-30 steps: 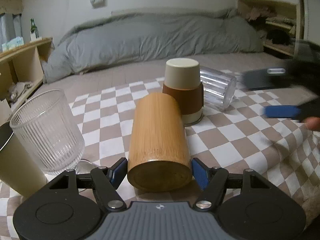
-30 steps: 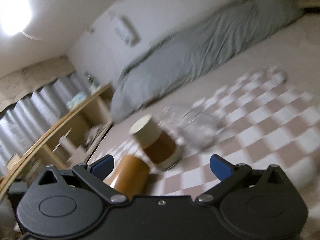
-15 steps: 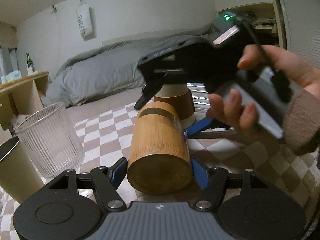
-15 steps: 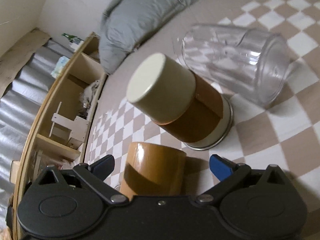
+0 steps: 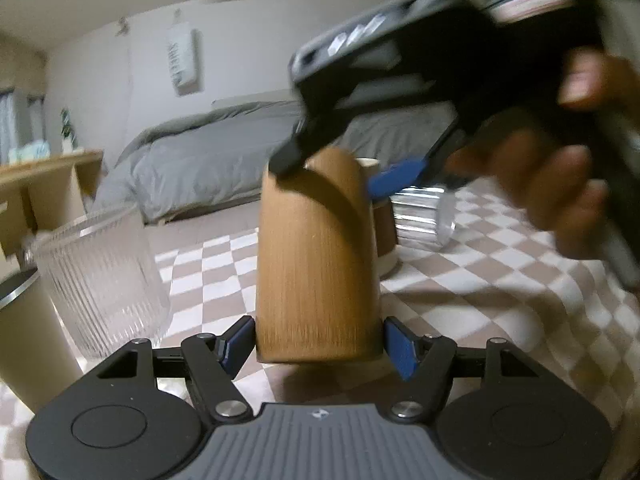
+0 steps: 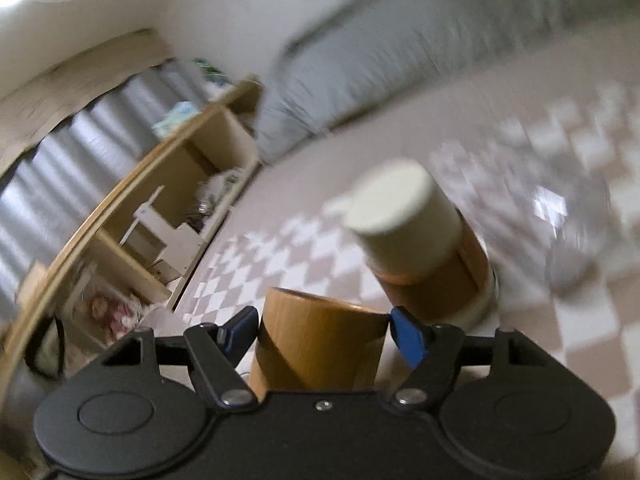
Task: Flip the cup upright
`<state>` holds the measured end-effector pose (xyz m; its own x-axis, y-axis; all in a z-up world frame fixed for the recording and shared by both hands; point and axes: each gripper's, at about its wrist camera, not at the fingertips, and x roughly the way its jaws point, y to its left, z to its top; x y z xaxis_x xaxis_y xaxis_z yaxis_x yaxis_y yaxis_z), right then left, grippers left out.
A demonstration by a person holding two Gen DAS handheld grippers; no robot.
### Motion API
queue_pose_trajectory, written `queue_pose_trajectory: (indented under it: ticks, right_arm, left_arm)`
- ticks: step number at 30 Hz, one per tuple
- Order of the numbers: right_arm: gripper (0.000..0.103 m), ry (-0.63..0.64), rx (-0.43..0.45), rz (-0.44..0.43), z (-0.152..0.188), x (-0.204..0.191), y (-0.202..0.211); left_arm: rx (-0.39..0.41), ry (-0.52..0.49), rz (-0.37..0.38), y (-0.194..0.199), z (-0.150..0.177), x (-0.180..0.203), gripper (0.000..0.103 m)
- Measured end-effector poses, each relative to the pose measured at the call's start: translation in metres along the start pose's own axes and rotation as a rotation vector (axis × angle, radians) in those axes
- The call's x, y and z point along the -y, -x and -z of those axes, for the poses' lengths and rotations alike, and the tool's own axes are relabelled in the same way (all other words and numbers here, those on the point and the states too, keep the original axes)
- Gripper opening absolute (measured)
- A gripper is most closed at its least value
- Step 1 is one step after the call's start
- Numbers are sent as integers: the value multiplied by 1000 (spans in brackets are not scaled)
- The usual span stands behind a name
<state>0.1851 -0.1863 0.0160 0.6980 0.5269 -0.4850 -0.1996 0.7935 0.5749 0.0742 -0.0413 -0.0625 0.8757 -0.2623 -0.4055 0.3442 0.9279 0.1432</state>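
Note:
A bamboo cup (image 5: 316,264) is held off the checkered cloth (image 5: 500,280), tilted nearly upright. My left gripper (image 5: 318,344) is shut on its lower end, blue pads against both sides. My right gripper (image 5: 348,172) comes from above and closes around its top end. In the right wrist view the bamboo cup (image 6: 320,340) sits between my right gripper (image 6: 320,330) fingers, both pads at its sides. The view is blurred.
A ribbed glass (image 5: 100,276) and a cream tumbler (image 5: 28,340) stand at the left. A cream-and-brown cup (image 6: 420,248) stands upside down behind, with a clear ribbed glass (image 5: 424,212) lying on its side. A bed and wooden shelf (image 6: 160,200) lie beyond.
The bamboo cup has been lifted and tipped from lying flat toward upright. My right gripper came down over it and closed around its top end.

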Motion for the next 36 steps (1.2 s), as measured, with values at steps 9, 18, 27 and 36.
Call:
queue_pose_trajectory:
  ticks: [9, 18, 27, 36]
  right_arm:
    - [67, 358, 109, -9, 14, -57, 31]
    - [61, 428, 123, -57, 21, -68, 35]
    - [61, 364, 107, -50, 22, -56, 30]
    - [66, 353, 110, -57, 23, -57, 31]
  left_arm:
    - [-2, 183, -26, -22, 8, -19, 70]
    - [35, 121, -106, -37, 7, -9, 70]
    - [37, 82, -128, -36, 9, -6, 70]
    - [84, 64, -121, -9, 4, -5, 87]
